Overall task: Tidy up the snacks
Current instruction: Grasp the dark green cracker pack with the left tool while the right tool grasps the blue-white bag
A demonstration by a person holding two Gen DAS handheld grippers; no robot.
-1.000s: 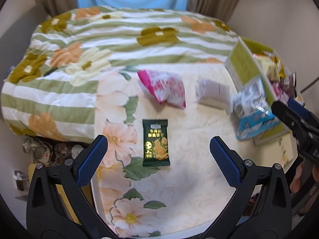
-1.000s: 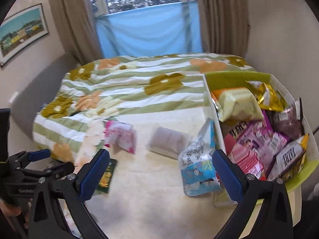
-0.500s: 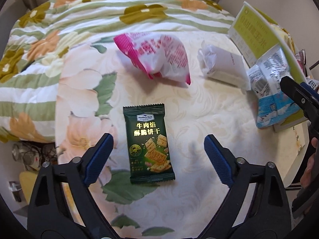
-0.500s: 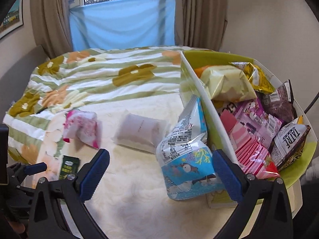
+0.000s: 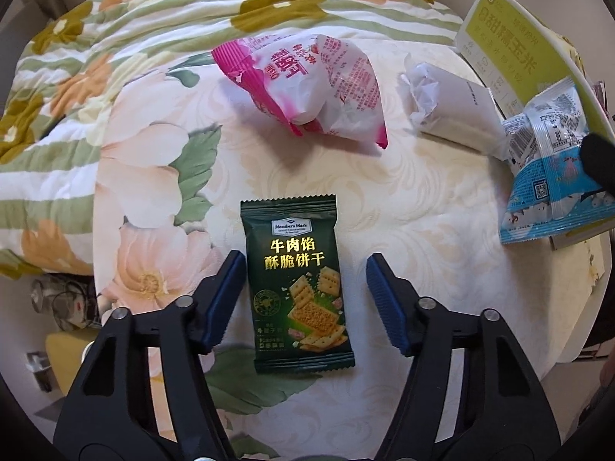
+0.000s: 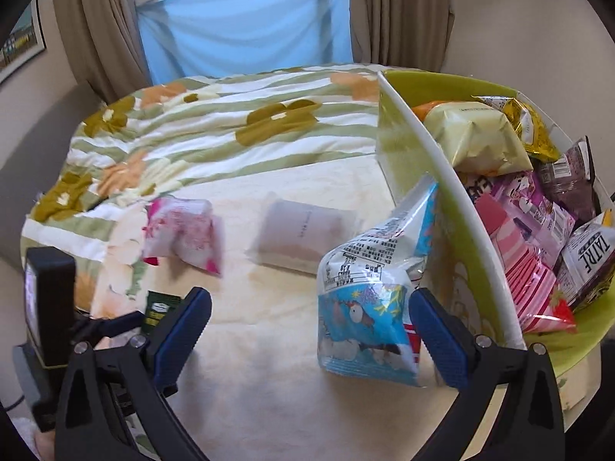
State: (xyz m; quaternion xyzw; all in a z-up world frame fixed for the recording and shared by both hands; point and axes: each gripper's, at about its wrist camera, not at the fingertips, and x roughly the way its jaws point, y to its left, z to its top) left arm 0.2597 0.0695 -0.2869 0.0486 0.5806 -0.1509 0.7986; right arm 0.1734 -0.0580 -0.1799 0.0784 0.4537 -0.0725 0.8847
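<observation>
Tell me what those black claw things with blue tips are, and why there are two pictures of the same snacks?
They are two grabbing tools that a person holds, one in each hand. Each has a small camera that looks out along its jaws, so you see the same table from two sides.

In the left tool's picture, the left gripper is over a dark green cracker packet that lies flat on the flowery tablecloth. Its jaws are closing, with the packet between them, but the blue pads do not press on it yet.

In the right tool's picture, the right gripper is open and holds nothing. A blue and white snack bag leans on the green box, which is full of snacks.

Also loose on the cloth are a pink and white snack bag and a pale wrapped packet.
</observation>
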